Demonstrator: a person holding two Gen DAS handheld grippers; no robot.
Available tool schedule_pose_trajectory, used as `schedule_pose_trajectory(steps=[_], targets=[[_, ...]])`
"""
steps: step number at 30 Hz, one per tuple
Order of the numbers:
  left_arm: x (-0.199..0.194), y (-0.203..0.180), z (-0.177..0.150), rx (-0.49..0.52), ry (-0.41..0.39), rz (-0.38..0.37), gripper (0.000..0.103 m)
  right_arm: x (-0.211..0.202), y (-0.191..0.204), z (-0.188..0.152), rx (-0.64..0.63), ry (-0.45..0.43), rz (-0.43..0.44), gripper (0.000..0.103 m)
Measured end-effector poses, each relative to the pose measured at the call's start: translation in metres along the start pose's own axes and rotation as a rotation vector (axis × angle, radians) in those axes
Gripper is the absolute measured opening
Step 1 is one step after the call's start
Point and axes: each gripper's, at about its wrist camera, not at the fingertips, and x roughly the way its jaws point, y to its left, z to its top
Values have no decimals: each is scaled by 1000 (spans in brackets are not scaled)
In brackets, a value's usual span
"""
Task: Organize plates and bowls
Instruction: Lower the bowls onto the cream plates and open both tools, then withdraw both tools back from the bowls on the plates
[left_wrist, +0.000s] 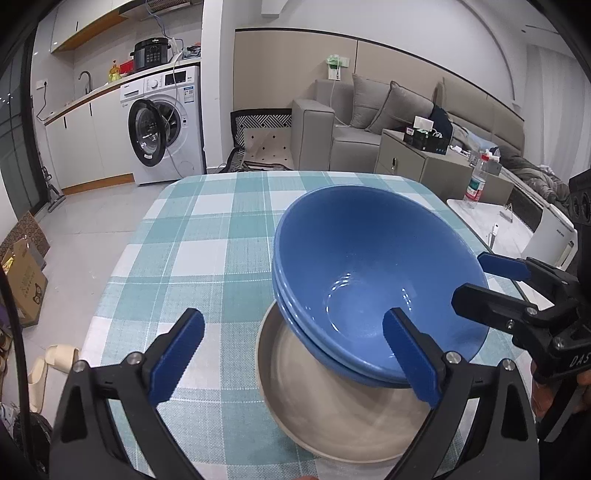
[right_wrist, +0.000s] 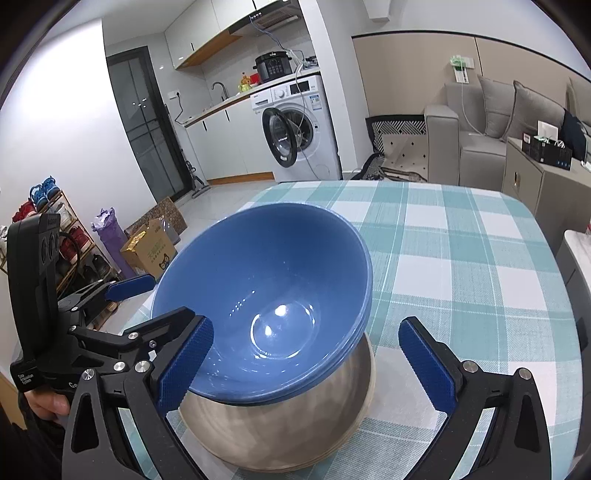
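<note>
The blue bowls (left_wrist: 369, 266) are sitting stacked in the beige plate (left_wrist: 332, 413) on the tabletop (left_wrist: 207, 229); both tools, left tool (left_wrist: 295, 354) and right tool (right_wrist: 306, 365), are hanging released, so stacking is looking done

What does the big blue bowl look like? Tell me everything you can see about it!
The blue bowl is wide, deep and glossy, like glazed ceramic, with lamp glints in its round bottom. It is empty. A second blue rim peeks out just beneath it, so it seems nested in another bowl like it. The pair sits tilted in a beige plate on the checked tablecloth. An open gripper waits on either side; whether any finger touches the rim is hard to tell.
</note>
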Motion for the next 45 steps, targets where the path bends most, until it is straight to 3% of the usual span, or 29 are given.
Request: schedule_pose_trajectory(steps=[4, 20, 45], targets=[[-5, 3, -3, 12, -30, -2, 103, -5, 2, -3, -20, -24, 1, 102], [-28, 22, -21, 30, -176, -29, 103, -35, 1, -29, -66, -152, -21, 102], [-32, 38, -59, 53, -286, -21, 103, -50, 10, -83, -162, -238, -14, 102]])
